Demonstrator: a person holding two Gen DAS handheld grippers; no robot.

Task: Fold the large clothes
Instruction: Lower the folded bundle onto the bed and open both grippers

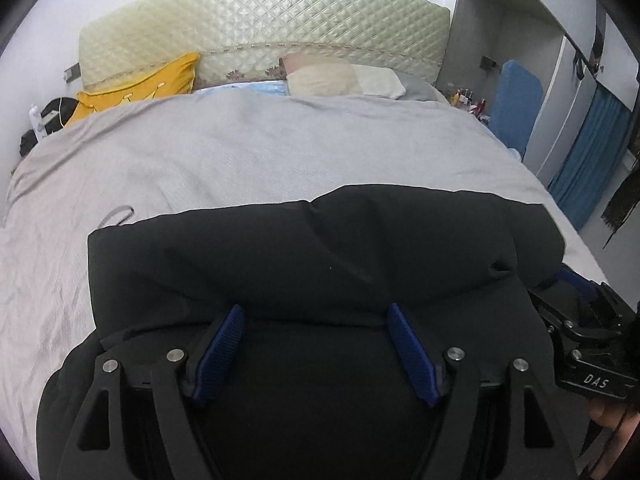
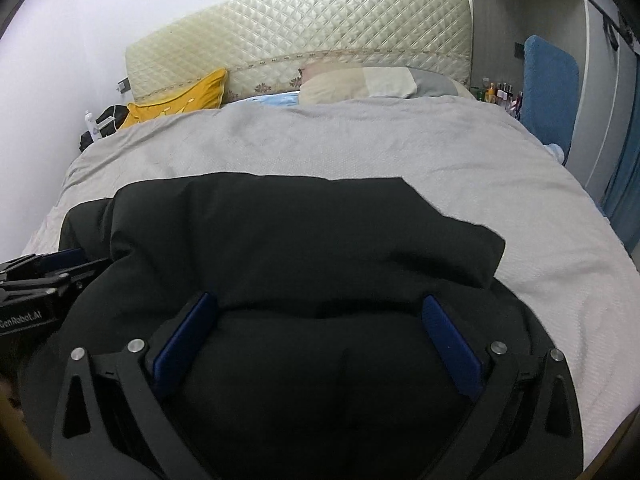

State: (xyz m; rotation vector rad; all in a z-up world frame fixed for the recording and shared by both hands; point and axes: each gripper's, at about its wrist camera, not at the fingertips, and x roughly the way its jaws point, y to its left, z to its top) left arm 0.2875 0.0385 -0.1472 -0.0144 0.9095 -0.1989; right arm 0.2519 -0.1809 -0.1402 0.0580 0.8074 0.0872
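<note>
Left wrist view takes in a wide bed under a grey cover, with a quilted cream headboard at the far end. On the near part of the cover lies a bulky black garment, partly folded into a thick bundle. A yellow cushion and a beige pillow rest by the headboard. The left gripper has its blue fingers spread wide over the black fabric, clamping nothing. The right gripper likewise sits agape on the garment, just beside the left.
</note>
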